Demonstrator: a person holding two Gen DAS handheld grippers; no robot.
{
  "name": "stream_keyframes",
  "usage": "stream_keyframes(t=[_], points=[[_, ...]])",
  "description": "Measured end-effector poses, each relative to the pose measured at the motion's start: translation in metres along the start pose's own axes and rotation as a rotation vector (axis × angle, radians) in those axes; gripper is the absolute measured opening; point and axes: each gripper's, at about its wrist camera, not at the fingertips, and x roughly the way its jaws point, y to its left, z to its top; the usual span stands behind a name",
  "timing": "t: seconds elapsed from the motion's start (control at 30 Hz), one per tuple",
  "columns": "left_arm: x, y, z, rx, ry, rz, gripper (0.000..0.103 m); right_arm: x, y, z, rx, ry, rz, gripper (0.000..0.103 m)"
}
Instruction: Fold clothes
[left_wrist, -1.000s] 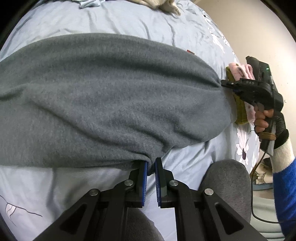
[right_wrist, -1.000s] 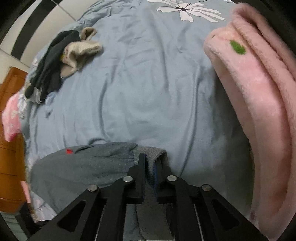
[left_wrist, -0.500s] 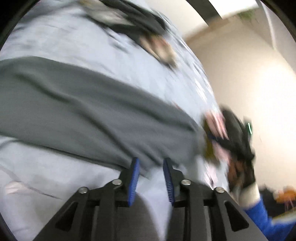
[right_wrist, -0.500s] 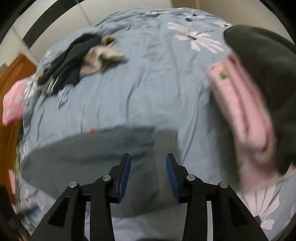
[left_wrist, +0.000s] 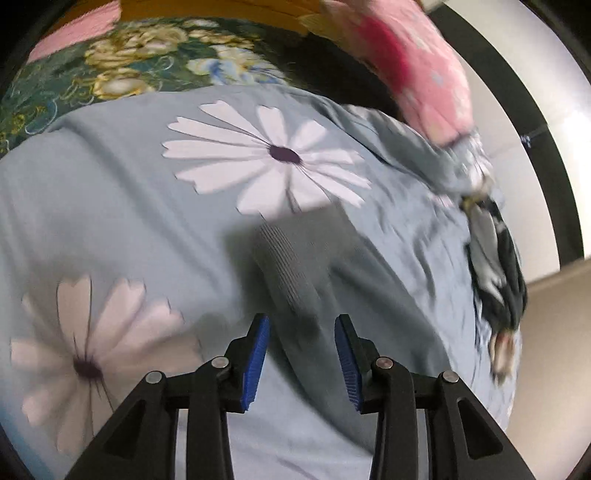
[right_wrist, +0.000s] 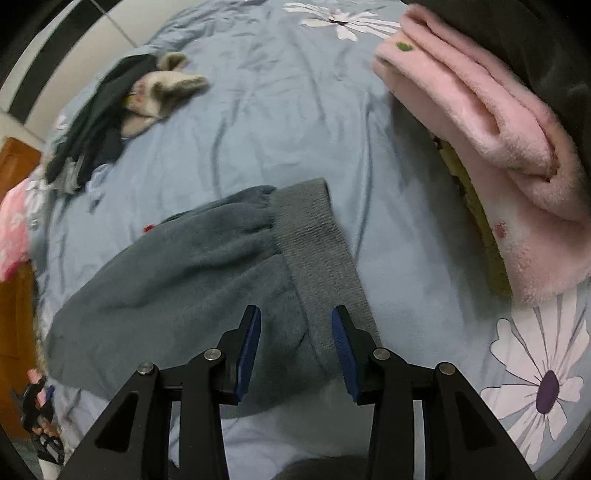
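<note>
Right tool (right_wrist: 295, 347) spread apart, empty, poised over ribbed cuff (right_wrist: 317, 258) of grey fleece garment (right_wrist: 177, 288). Left tool (left_wrist: 301, 350) likewise apart, gripping nothing, same grey fabric blurred beneath. Garment lies doubled flat on pale blue flower-print bedsheet (right_wrist: 280, 122). Just beside it, folded fluffy pink garment (right_wrist: 480, 122) in stack. Farther off, dark-and-beige heap of loose clothes (right_wrist: 122, 110) unfolded. Judgement: task partway; heap remains, grey piece possibly needs another fold.
</note>
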Motion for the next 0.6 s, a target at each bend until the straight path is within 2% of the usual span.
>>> stream_keyframes(t=[0.17, 0.2, 0.23, 0.27, 0.33, 0.5, 0.57, 0.6], points=[[0.012, 0.002, 0.025, 0.035, 0.003, -0.021, 0.038, 0.007, 0.012, 0.010, -0.005, 0.017, -0.037, 0.041], [0.014, 0.002, 0.030, 0.045, 0.005, -0.024, 0.033, 0.007, 0.013, 0.011, -0.003, 0.020, -0.039, 0.041], [0.016, 0.001, 0.035, 0.056, 0.006, -0.028, 0.015, 0.008, 0.014, 0.012, -0.001, 0.023, -0.042, 0.041], [0.018, 0.000, 0.038, 0.071, 0.007, -0.030, 0.011, 0.008, 0.014, 0.013, 0.002, 0.025, -0.046, 0.041], [0.021, -0.008, 0.038, 0.120, 0.003, -0.037, 0.008, 0.010, 0.015, 0.015, 0.006, 0.030, -0.052, 0.041], [-0.009, -0.040, 0.049, 0.259, -0.083, -0.159, 0.007, 0.014, 0.015, 0.020, 0.006, 0.036, -0.073, 0.041], [-0.018, -0.044, 0.051, 0.259, -0.128, -0.178, 0.007, 0.012, 0.012, 0.022, 0.022, 0.012, -0.084, 0.041], [-0.015, -0.043, 0.050, 0.257, -0.123, -0.160, 0.007, 0.013, 0.009, 0.023, 0.036, 0.011, -0.089, 0.041]])
